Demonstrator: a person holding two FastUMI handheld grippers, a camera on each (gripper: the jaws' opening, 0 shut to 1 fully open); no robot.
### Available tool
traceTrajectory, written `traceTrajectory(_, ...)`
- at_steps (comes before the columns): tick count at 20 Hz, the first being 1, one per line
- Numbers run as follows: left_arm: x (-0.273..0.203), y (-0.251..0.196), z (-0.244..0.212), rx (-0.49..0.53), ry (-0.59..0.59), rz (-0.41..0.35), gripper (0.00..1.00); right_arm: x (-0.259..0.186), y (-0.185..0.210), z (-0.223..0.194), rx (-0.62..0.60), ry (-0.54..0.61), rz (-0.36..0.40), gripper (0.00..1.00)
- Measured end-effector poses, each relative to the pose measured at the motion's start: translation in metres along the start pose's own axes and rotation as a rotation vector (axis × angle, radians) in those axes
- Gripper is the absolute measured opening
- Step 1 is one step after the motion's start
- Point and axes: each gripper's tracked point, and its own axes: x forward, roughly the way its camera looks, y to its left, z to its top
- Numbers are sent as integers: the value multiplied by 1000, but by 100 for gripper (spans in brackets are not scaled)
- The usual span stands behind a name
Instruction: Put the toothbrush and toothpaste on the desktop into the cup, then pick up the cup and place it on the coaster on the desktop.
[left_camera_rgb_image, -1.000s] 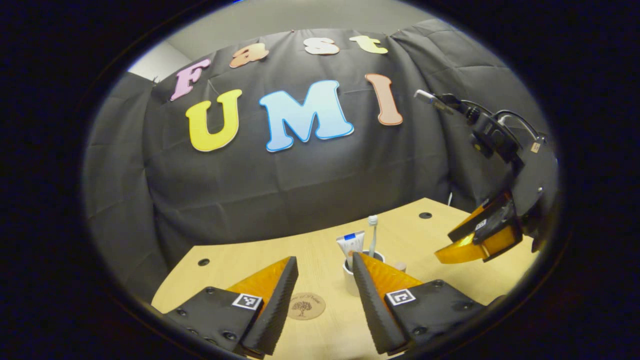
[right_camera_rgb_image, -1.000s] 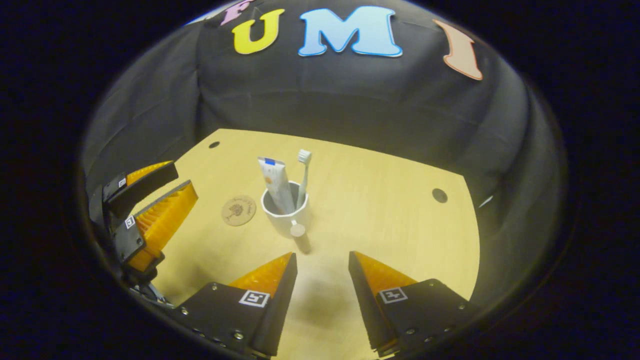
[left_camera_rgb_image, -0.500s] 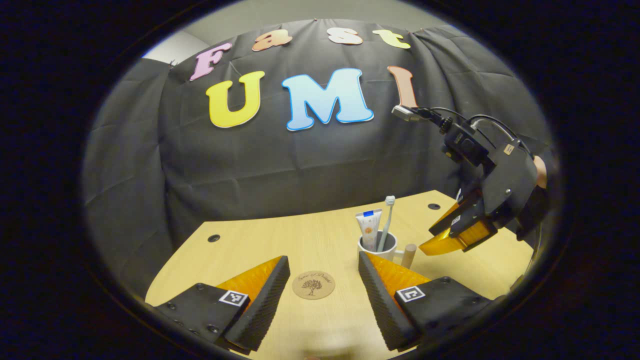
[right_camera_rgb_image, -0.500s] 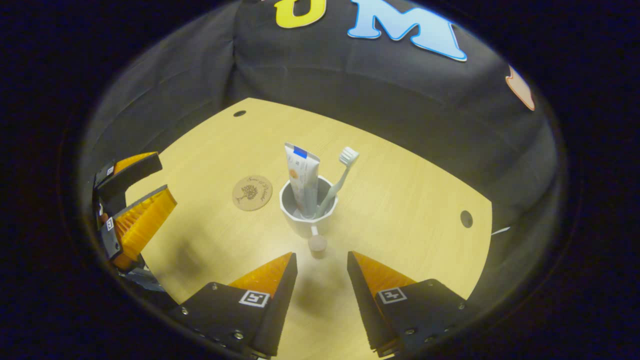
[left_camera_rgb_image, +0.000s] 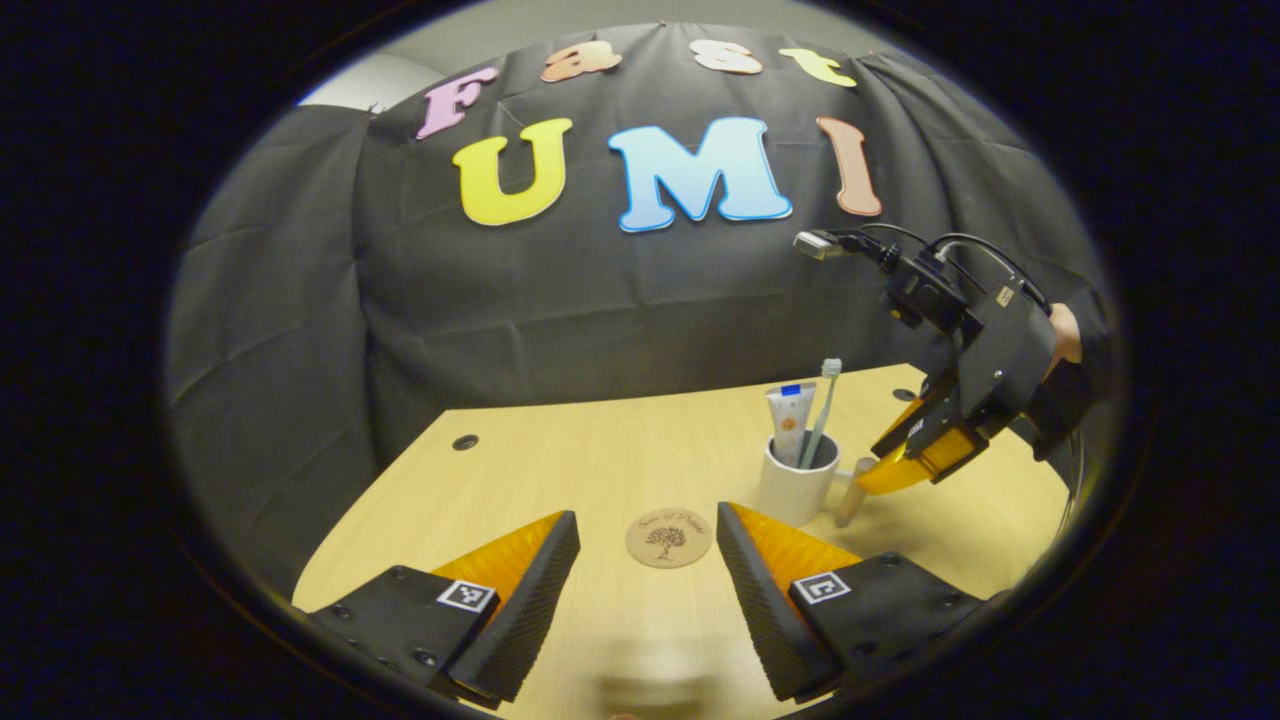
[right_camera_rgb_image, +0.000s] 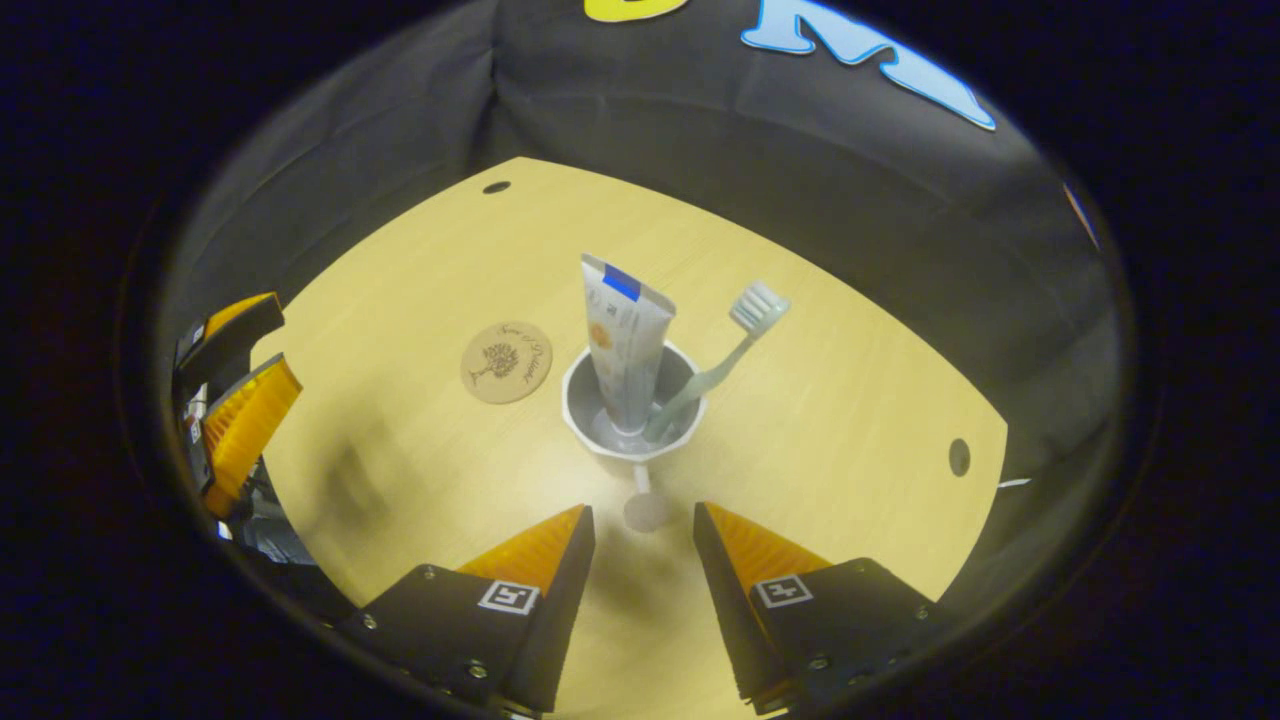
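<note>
Black cloth forms the wrinkled booth wall behind a light wood-grain desktop (right_camera_rgb_image: 820, 420) with a curved far edge and small dark round holes (right_camera_rgb_image: 958, 456) near its rim.

A white cup (right_camera_rgb_image: 632, 412) stands upright on the desktop. It holds the toothpaste (right_camera_rgb_image: 622, 345), a flat white tube with a blue band at its crimped top, and the toothbrush (right_camera_rgb_image: 722, 360), a slim pale handle leaning right with bristles uppermost. A short peg-like handle (right_camera_rgb_image: 645, 508) with a rounded wooden end projects from the cup's near side.

A round coaster (right_camera_rgb_image: 506, 361), tan with a dark tree motif, lies flat just left of the cup, not touching it.

The right gripper (right_camera_rgb_image: 642, 560) hovers above the cup's handle, fingers spread wide and empty; the handle end lies between the fingertips' line and the cup. In the left gripper view, it (left_camera_rgb_image: 905, 465) hangs just right of the cup (left_camera_rgb_image: 797, 485).

The left gripper (left_camera_rgb_image: 645, 565) is wide apart and empty, with the coaster (left_camera_rgb_image: 668, 537) between its tips. Its ribbed fingers (right_camera_rgb_image: 240, 425) show at the left in the right gripper view, well apart from the cup.
</note>
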Motion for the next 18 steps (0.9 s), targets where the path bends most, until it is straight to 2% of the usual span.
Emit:
traceTrajectory(1, -2, 4, -4, -4, 6, 10, 92, 2, 1, 1, 3, 8, 8, 59)
traceTrajectory(3, -4, 8, -8, -14, 15, 21, 95, 8, 0, 3, -4, 23, 11, 59)
traceTrajectory(5, -4, 11, -14, -23, 25, 29, 89, 13, -1, 5, -11, 31, 8, 59)
traceTrajectory(6, -5, 13, -14, -26, 29, 36, 92, 16, 0, 7, -12, 38, 17, 55)
traceTrajectory(8, -5, 14, -15, -33, 34, 48, 89, 20, 1, 7, -17, 48, 23, 55)
traceTrajectory(9, -5, 15, -16, -35, 36, 54, 96, 23, 1, 6, -21, 56, 23, 55)
traceTrajectory(10, -6, 16, -17, -37, 38, 61, 93, 25, 0, 6, -24, 64, 25, 54)
traceTrajectory(13, -8, 18, -21, -47, 46, 78, 92, 34, 0, 3, -28, 83, 27, 55)
traceTrajectory(14, -9, 19, -22, -50, 49, 85, 93, 30, -1, 6, -22, 89, 27, 53)
traceTrajectory(15, -10, 21, -23, -53, 51, 91, 93, 38, 1, 3, -14, 96, 35, 39)
traceTrajectory(18, -14, 25, -27, -67, 60, 111, 92, 42, 3, 2, -12, 116, 49, 40)
